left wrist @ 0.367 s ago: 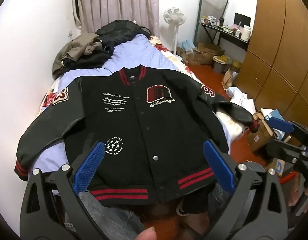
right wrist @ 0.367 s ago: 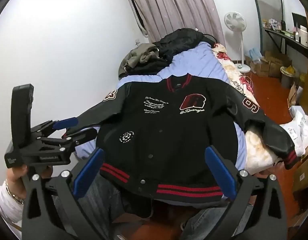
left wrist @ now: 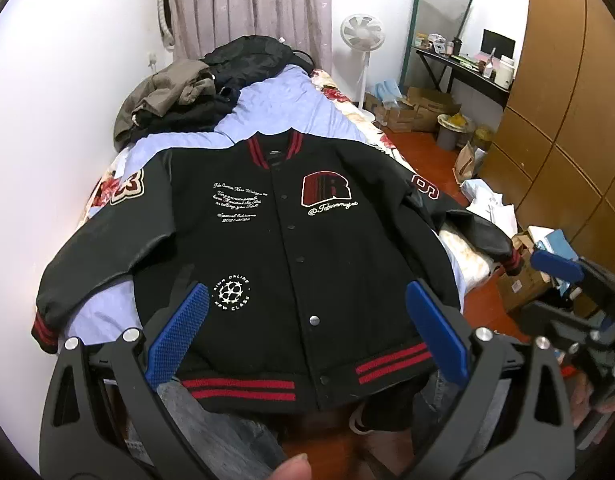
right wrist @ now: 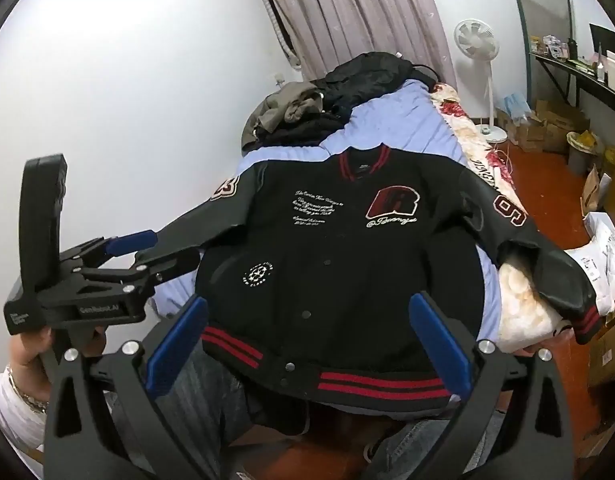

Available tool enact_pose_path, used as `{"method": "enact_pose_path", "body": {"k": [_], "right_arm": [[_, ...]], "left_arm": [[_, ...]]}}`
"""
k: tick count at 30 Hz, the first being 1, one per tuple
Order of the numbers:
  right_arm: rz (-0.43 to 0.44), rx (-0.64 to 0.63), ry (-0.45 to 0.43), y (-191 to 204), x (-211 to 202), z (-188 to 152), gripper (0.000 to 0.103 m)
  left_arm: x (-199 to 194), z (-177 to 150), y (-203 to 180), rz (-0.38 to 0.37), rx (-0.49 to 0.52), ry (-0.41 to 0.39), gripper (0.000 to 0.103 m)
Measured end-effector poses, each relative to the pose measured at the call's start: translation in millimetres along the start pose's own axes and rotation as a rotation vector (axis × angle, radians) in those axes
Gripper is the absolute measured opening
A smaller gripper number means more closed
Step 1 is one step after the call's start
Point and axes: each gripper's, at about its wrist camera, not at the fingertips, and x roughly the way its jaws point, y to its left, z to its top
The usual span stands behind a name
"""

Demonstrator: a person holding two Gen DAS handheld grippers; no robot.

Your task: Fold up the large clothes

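A black varsity jacket (left wrist: pixel 291 248) with red striped collar and hem lies flat, front up, on the bed (left wrist: pixel 279 100), sleeves spread; it also shows in the right wrist view (right wrist: pixel 347 256). Its right sleeve hangs off the bed's side (right wrist: pixel 563 280). My left gripper (left wrist: pixel 307 336) is open and empty, held above the hem. My right gripper (right wrist: pixel 307 344) is open and empty, also above the hem. The left gripper also appears from the side in the right wrist view (right wrist: pixel 147 250), open near the left sleeve. The right gripper shows at the edge of the left wrist view (left wrist: pixel 559 268).
A pile of dark and olive clothes (left wrist: pixel 187 92) lies at the bed's head. A white wall (right wrist: pixel 127 100) runs along the left. A fan (left wrist: pixel 361 32), boxes (left wrist: pixel 419 108), a desk (left wrist: pixel 463 68) and wooden wardrobe (left wrist: pixel 567 100) stand right.
Both grippers have shifted very slightly; the jacket lies as before.
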Motion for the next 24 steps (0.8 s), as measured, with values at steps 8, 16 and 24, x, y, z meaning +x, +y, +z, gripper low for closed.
{"method": "enact_pose_path", "body": {"k": [8, 16, 24], "right_arm": [[0.005, -0.001, 0.007, 3, 7, -2, 0.099], [0.000, 0.024, 0.004, -3, 8, -4, 0.099], [0.043, 0.046, -0.004, -14, 16, -6, 0.099]], "left_arm": [[1, 0, 2, -0.004, 0.006, 0.005, 0.097], [4, -3, -3, -0.012, 0.013, 0.005, 0.097], [8, -1, -12, -0.046, 0.011, -0.015, 0.097]]}}
